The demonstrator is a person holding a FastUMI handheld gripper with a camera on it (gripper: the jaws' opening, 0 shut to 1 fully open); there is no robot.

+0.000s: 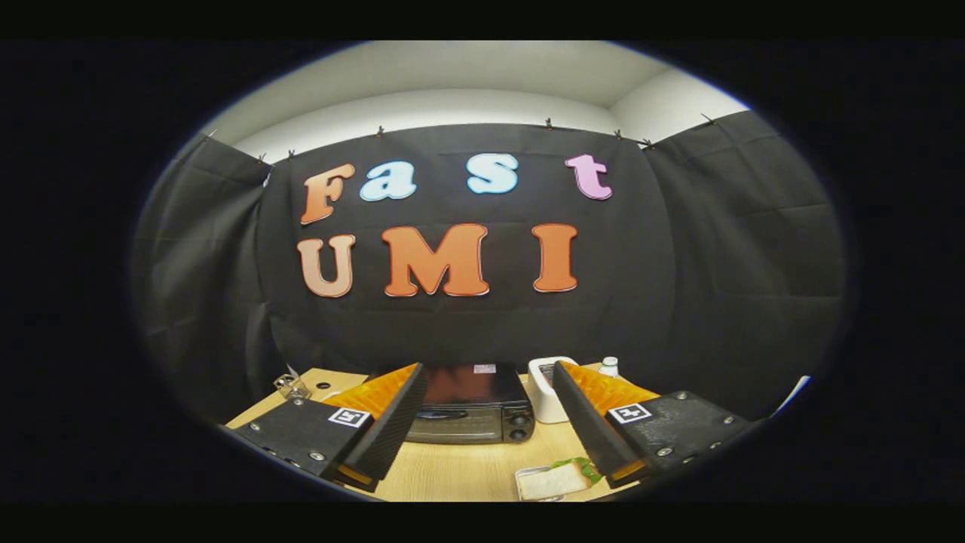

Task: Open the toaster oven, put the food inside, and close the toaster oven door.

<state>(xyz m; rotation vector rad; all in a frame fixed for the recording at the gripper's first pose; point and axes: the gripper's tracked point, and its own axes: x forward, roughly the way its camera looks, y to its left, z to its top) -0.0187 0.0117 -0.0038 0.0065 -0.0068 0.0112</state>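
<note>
A hand-held gripper [482, 422] hangs above a wooden table [460, 467] with its two fingers [392, 418] spread wide and nothing between them, looking down toward a toaster oven [471, 411] that sits on the far part of the table, just ahead of the fingers and framed by the gap. The oven's door [460, 430] appears shut, a dark handle [441, 414] running across its upper edge and two knobs [519, 426] stacked at its right side. Nearer the gripper, by the right finger, the food [554, 479] lies in a shallow tray [525, 475]: a pale slab that looks like bread or a sandwich, with a green leaf [584, 465] at its far corner. A white box [544, 388] and a small bottle [608, 366] stand beside the oven on the right; a small clear object [290, 386] sits at the table's left corner. By the look of it the oven is heavy and rigid enough to stay put while the door is drawn down, and the handle bar is the natural place to hook or pinch. The food seems light and soft, likely to squash or shed its leaf under a hard squeeze, so a gentle grip across its edges, or on the stiffer tray rim, would suit better. No step of the task looks begun
</note>
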